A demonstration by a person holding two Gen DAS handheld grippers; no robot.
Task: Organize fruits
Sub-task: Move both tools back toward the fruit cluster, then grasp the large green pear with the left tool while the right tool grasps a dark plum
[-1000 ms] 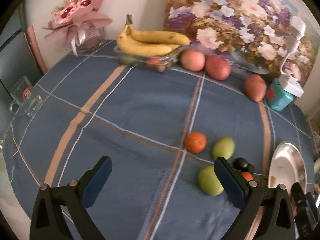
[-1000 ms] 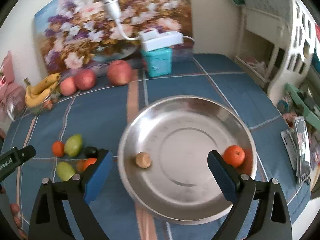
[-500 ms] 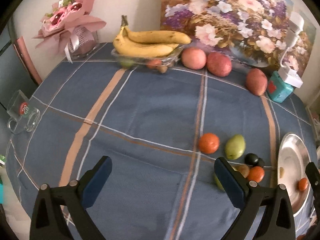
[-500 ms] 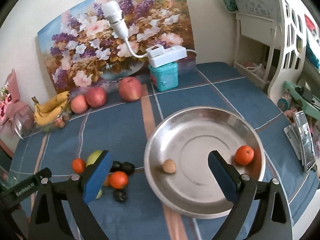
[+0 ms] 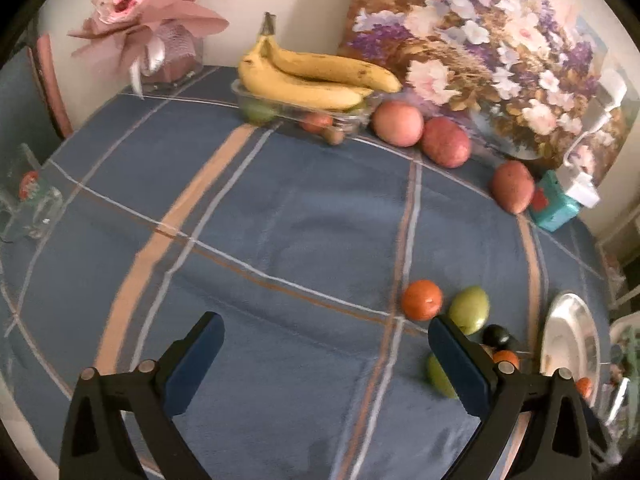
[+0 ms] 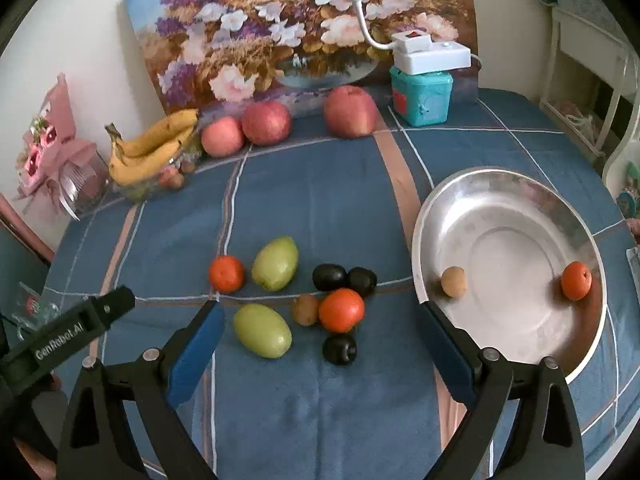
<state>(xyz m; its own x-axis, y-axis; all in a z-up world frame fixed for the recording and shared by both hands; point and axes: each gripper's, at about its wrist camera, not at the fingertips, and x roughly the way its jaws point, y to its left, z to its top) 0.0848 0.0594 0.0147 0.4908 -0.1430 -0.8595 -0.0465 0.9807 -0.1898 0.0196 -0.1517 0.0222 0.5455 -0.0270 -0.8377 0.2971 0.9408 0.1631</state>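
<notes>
Since both the right gripper (image 6: 320,344) and left gripper (image 5: 326,354) are spread wide and empty, the orange (image 6: 341,309) beside the metal plate (image 6: 516,192) should be straddled squarely, then squeezed gently.

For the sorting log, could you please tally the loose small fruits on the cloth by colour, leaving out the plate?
Orange: 2
Green: 2
Black: 3
Brown: 1
Total: 8

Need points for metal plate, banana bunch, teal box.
metal plate (image 6: 516,184), right wrist view, far rim.
banana bunch (image 5: 304,90), left wrist view, middle of the front banana.
teal box (image 6: 424,98), right wrist view, front face.
</notes>
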